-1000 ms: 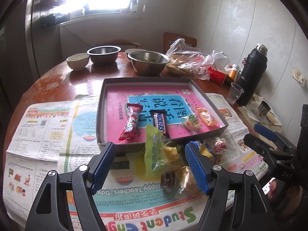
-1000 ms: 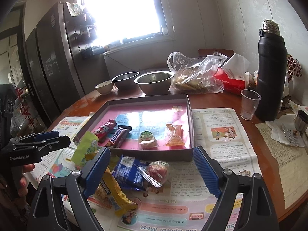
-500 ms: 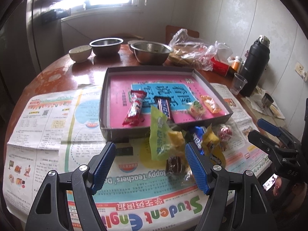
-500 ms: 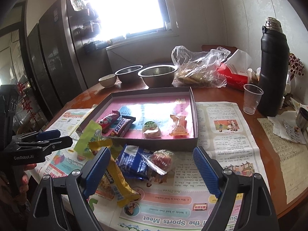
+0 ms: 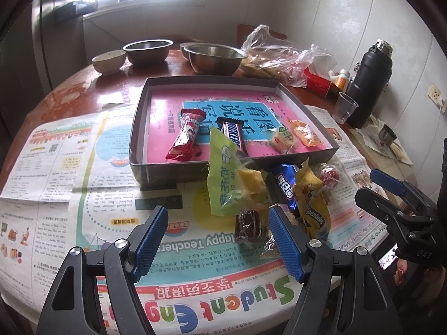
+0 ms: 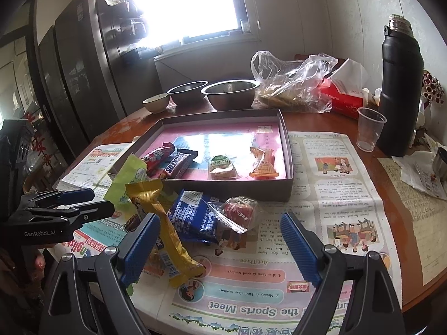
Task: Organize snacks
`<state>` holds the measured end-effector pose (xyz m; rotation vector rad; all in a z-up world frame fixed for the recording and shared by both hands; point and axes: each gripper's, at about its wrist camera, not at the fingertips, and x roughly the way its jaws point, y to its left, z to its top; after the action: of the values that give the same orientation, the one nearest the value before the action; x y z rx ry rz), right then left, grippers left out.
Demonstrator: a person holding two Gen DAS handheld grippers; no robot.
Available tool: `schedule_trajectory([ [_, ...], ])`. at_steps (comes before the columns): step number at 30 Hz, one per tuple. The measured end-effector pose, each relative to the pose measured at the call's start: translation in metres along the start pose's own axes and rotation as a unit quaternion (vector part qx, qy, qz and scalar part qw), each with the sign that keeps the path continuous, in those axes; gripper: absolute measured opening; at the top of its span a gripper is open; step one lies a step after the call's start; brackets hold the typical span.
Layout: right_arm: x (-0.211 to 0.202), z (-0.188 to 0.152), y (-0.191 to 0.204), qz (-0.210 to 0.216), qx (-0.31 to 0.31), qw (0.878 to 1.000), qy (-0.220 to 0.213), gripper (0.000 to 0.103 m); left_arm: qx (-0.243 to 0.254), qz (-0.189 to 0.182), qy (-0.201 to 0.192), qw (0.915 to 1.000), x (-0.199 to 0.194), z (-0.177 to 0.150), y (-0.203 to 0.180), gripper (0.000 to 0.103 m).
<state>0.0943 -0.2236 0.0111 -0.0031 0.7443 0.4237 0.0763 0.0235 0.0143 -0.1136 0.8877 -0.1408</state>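
A grey box point(image 5: 167, 169) with a pink floor holds a red bar point(image 5: 187, 134), a Snickers bar point(image 5: 232, 135), a small cake point(image 5: 282, 139) and an orange pack point(image 5: 304, 136). In front of it lies a loose pile: a green packet point(image 5: 226, 178), a blue packet point(image 5: 285, 187), a yellow bar point(image 5: 310, 198), a brown chocolate point(image 5: 248, 226) and a red sweet point(image 5: 329, 174). My left gripper point(image 5: 218, 237) hangs open just short of the pile, holding nothing. My right gripper point(image 6: 220, 245) is open and empty before the blue packet point(image 6: 195, 215) and red sweet point(image 6: 240, 209).
Newspaper point(image 5: 83, 195) covers the near half of the round wooden table. Behind the box stand steel bowls point(image 5: 215, 58), a small bowl point(image 5: 109, 61), a plastic bag point(image 5: 279, 55) and a tissue box point(image 6: 346, 100). A black flask point(image 6: 399, 89) and a plastic cup point(image 6: 370, 128) stand at the right.
My left gripper has sunk and tipped towards the pile, so the snacks look larger and nearer. My right gripper has tipped down slightly. Both stay open; no snack has moved.
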Motion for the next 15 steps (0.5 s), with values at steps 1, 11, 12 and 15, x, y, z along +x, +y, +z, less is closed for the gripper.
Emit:
schedule_trajectory([
  [1,0.001,0.0,0.0,0.0,0.0,1.0,0.001,0.087,0.0,0.0,0.001,1.0,0.001,0.0,0.0,0.076],
  [11,0.006,-0.003,-0.002,0.001,0.003,1.0,0.007,0.087,-0.008,-0.011,0.014,0.9998,0.016,0.001,0.003,0.076],
  [12,0.007,-0.003,-0.003,0.001,0.004,1.0,0.007,0.087,-0.009,-0.012,0.014,0.9998,0.017,0.002,0.004,0.076],
  [15,0.01,-0.003,-0.004,0.0,0.009,1.0,0.01,0.087,-0.013,-0.018,0.015,0.9996,0.021,0.004,0.004,0.076],
])
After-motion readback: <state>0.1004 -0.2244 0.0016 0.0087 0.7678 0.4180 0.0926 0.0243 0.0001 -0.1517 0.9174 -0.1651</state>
